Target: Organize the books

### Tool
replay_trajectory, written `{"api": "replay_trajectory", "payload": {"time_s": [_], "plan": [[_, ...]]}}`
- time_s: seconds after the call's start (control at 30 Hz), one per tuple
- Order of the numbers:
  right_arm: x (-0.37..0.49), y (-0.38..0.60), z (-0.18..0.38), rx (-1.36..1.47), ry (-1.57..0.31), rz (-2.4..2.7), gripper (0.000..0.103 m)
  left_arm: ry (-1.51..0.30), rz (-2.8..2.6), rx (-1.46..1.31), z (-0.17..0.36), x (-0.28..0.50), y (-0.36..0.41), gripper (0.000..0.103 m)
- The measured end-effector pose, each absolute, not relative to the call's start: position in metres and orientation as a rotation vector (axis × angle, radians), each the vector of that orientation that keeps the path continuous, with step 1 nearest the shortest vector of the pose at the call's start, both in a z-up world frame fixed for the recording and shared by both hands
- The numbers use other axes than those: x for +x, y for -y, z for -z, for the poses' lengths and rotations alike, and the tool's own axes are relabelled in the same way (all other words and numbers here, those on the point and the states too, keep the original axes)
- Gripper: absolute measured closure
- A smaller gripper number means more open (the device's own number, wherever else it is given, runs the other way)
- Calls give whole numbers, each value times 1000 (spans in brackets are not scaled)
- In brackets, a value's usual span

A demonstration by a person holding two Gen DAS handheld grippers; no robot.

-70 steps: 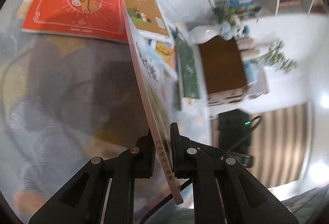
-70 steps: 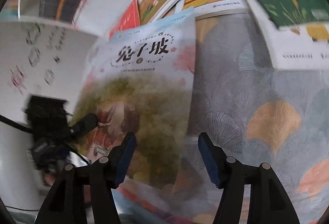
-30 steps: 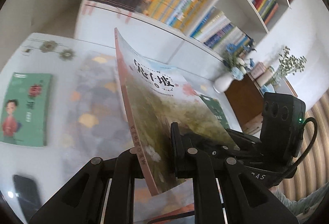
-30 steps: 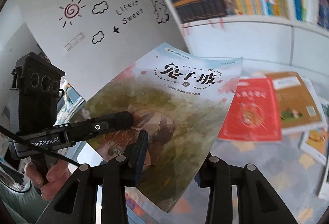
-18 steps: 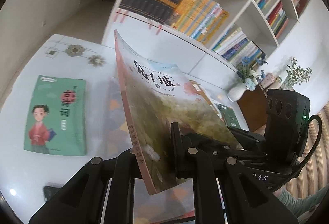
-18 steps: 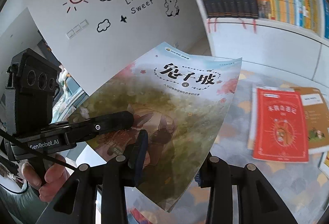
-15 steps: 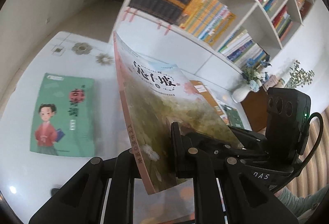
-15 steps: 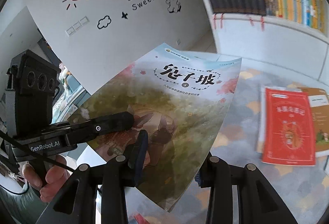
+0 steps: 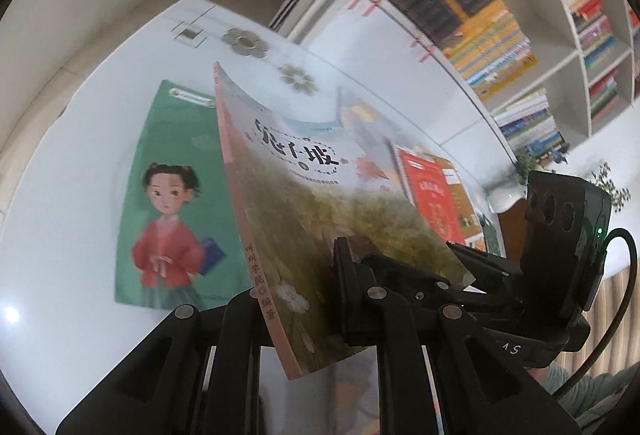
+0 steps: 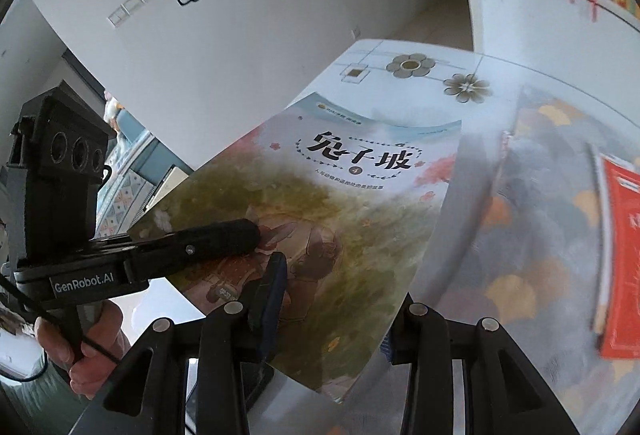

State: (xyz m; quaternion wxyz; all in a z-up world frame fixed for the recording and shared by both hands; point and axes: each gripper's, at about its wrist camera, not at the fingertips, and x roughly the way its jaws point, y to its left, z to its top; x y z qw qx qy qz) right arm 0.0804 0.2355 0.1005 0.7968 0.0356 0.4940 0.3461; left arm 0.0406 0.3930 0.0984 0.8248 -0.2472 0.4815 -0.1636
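The left gripper (image 9: pixel 296 299) is clamped on the spine edge of the rabbit book (image 9: pixel 320 211), which it holds tilted in the air above the worktop (image 9: pixel 80 171). The right gripper (image 10: pixel 332 299) grips the same book (image 10: pixel 320 219) by its lower edge, one blue pad on the cover and the other finger behind the page. A hand (image 10: pixel 96 347) holds the left gripper's handle low in the right wrist view. Compared with 1 second ago, both views have swung down and over: the green book (image 9: pixel 168 195) with the girl in red, then small at the left edge, now lies large directly behind the raised book. The shelves of books (image 9: pixel 500 35) have slid to the upper right corner. The red book (image 10: pixel 624 275) has shifted to the far right edge, on the patterned cloth (image 10: pixel 532 235). The grip on the book is unchanged.
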Motion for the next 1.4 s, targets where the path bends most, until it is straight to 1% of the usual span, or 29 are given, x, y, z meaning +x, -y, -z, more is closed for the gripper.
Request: {"api": "replay_trajectory", "payload": {"time_s": [0.2,0.5,0.73,0.83,0.93,1.13,1.27,1.4], "plan": [[103,-264,-76,47,-1102,-730,64,-1046,326,-568,-72,55,-416,90],[109,-286,-54,48,-1152,-734,64,-1076,303,-612,-51,61,-437,90],[110,-293,-36,69,-1225,-730,64,-1108,239,-604,-39,52,-455,86],[112,-294,-26,81,-1265,-727,64,-1122,184,-610,-33,44,-467,87],[111,-294,-17,83,-1302,-723,64,-1148,96,-553,-30,37,-474,87],[103,-281,-19,99,-1353,-718,63,-1108,10,-505,-49,21,-474,87],[82,-245,-34,106,-1325,-681,63,-1061,-22,-362,-85,16,-442,87],[59,-191,-60,153,-1248,-596,63,-1004,49,-323,-115,13,-395,87]]}}
